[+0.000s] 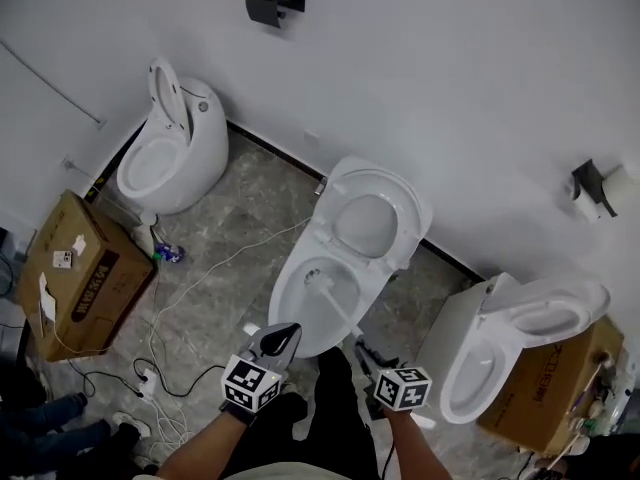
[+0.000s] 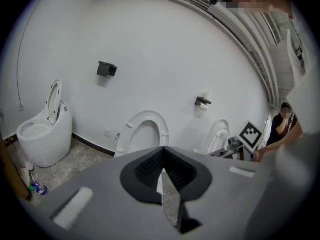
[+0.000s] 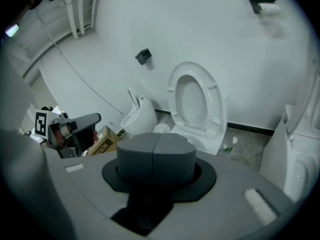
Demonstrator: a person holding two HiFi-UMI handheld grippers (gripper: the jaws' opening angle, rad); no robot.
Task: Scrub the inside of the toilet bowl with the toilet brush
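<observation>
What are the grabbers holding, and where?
Left gripper: nothing, jaws shut. The handle end of the toilet brush points at the right gripper, but its shut jaws show no brush: cannot tell.

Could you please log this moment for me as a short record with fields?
middle toilet: seat and lid raised
toilet brush: head inside the bowl, handle slanting out toward the right gripper
right gripper: jaws together; the handle ends at them, apparently gripped
left gripper: jaws together, empty, by the bowl's front
side toilets: left one and right one, both open
</observation>
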